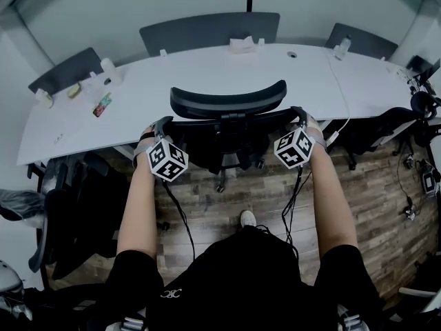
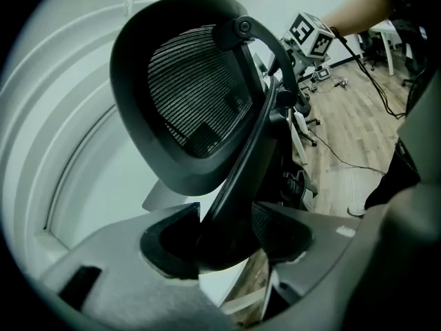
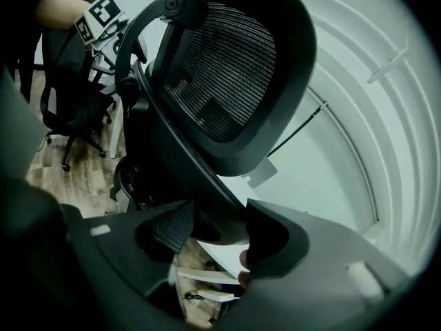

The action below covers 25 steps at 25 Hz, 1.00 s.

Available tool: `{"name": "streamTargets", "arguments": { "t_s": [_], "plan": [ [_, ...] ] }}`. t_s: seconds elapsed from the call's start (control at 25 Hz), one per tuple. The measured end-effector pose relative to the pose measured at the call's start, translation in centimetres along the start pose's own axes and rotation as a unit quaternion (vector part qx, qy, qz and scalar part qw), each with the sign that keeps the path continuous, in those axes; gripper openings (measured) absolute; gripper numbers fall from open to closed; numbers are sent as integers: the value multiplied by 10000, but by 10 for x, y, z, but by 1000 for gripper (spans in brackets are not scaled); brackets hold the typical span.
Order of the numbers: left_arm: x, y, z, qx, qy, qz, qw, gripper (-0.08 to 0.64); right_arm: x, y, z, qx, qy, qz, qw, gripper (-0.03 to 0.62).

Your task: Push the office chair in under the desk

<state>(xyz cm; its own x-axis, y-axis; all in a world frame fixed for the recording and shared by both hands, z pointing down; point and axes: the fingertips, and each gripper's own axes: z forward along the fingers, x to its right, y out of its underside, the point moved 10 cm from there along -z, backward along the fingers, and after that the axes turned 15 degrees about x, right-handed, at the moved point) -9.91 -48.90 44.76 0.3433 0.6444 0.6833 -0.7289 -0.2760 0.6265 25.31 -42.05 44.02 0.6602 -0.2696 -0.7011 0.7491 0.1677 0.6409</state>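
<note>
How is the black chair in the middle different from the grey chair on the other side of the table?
The office chair stands on the near side of the desk; the grey chair is across it. The office chair has a curved headrest; the grey chair shows none. The left gripper and right gripper clamp the office chair; nothing touches the grey chair. Both sit close against the desk.

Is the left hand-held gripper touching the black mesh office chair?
Touching: left gripper view shows left hand-held gripper pads pressed on black mesh office chair frame.
</note>
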Motion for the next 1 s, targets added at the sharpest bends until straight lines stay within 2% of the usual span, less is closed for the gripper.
{"name": "streamTargets", "arguments": {
  "t_s": [0.2, 0.24, 0.32, 0.4, 0.48, 0.56, 0.64, 0.68, 0.72, 0.76, 0.8, 0.88, 0.92, 1.0],
  "plan": [
    [1, -2, 1, 15, -5, -232, 9997, 242, 1, 0, 0, -85, -111, -194, 9997, 241],
    [0, -4, -1, 32, -11, -420, 9991, 251, 1, -1, -2, -117, -128, -228, 9996, 241],
    [-2, -11, -12, 193, -56, -1024, 9945, 247, -1, -7, -10, -56, -40, -153, 9999, 231],
    [-3, -20, -30, 523, -123, -1809, 9820, 149, -2, -20, -27, 237, 319, 158, 9991, 135],
    [-1, -30, -50, 912, -289, -2629, 9601, 49, -5, -39, -49, 651, 807, 568, 9930, 29],
    [5, -38, -65, 1244, -516, -3401, 9307, 2, -13, -60, -70, 1168, 1048, 1017, 9824, 9],
    [12, -45, -77, 1465, -768, -4010, 9010, 2, -27, -82, -87, 1751, 1046, 1454, 9681, 9],
    [16, -49, -82, 1545, -879, -4204, 8897, 2, -35, -92, -96, 2009, 1013, 1658, 9602, 8],
    [21, -54, -88, 1610, -962, -4309, 8827, 1, -43, -100, -105, 2224, 977, 1861, 9520, 9],
    [28, -59, -93, 1662, -1024, -4331, 8799, 0, -51, -107, -114, 2395, 935, 2067, 9440, 8],
    [35, -65, -98, 1706, -1074, -4287, 8807, 2, -57, -112, -122, 2524, 889, 2291, 9359, 8],
    [48, -77, -106, 1778, -1145, -4117, 8864, 1, -67, -115, -135, 2671, 815, 2855, 9168, 8],
    [53, -82, -110, 1810, -1160, -4060, 8883, 1, -70, -114, -139, 2684, 784, 3193, 9055, 8],
    [61, -90, -116, 1887, -1120, -4069, 8867, 0, -75, -107, -140, 2565, 697, 3833, 8846, 6]
  ]
}}
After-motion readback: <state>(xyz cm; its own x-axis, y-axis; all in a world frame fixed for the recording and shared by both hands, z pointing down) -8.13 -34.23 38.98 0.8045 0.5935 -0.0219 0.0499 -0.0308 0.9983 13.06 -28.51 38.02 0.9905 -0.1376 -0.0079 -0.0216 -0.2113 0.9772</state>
